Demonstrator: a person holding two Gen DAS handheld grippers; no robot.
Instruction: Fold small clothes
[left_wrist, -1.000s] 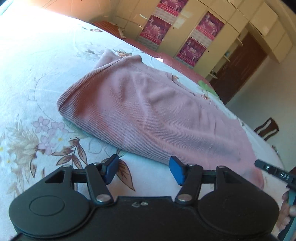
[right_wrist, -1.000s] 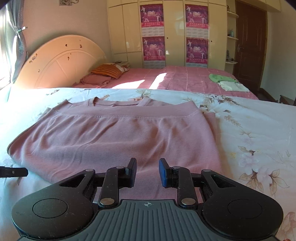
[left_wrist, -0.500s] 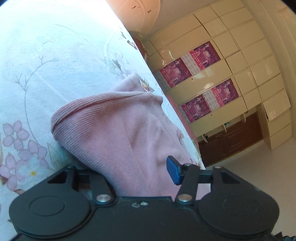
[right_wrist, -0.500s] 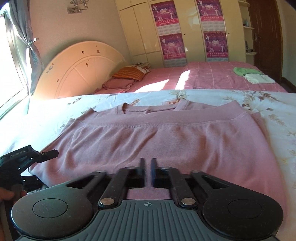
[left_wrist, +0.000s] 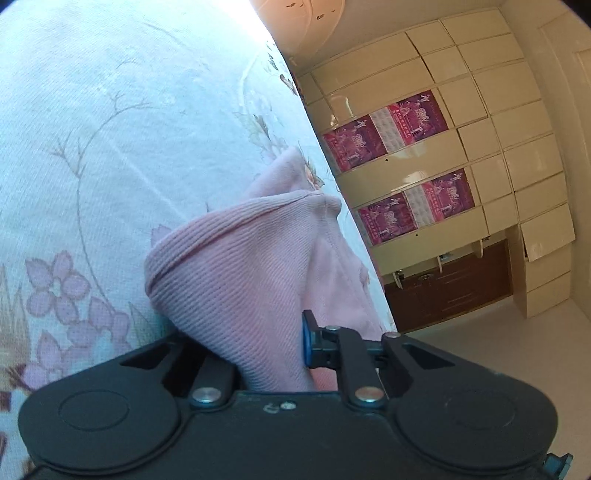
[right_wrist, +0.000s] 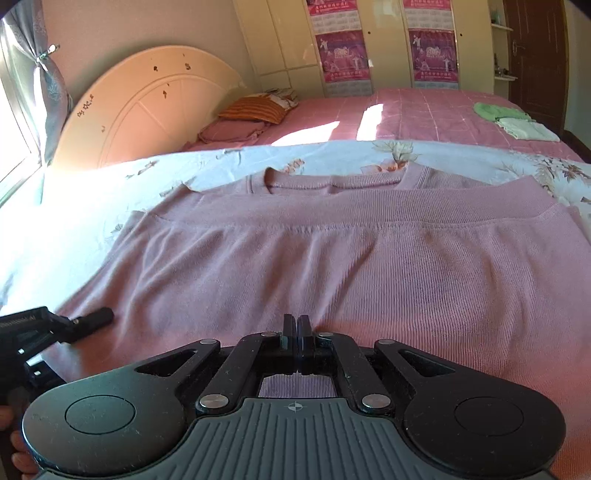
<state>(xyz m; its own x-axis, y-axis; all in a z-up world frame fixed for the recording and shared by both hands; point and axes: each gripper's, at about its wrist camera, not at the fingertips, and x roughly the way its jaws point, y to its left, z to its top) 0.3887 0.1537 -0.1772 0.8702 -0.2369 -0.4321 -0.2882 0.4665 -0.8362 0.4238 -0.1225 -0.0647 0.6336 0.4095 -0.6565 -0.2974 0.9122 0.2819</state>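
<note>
A pink ribbed knit top (right_wrist: 332, 258) lies folded in half on the floral bed sheet (right_wrist: 92, 206), its neckline at the far side. My right gripper (right_wrist: 297, 328) is shut at the near folded edge of the top, its jaws pressed together on the fabric. My left gripper (left_wrist: 258, 343) is shut on the left corner of the top (left_wrist: 236, 280); the cloth bunches between its jaws and hides the left finger. The left gripper also shows in the right wrist view (right_wrist: 55, 325) at the top's left edge.
A second bed with a pink checked cover (right_wrist: 424, 114) stands behind, with folded green and white clothes (right_wrist: 509, 122) and pillows (right_wrist: 255, 110). A rounded headboard (right_wrist: 147, 103) leans at the left. Wardrobes with posters (left_wrist: 406, 166) line the far wall.
Both grippers have closed on the near edge of the top. The left gripper has tilted and moved into the left corner; the right moved forward onto the fabric.
</note>
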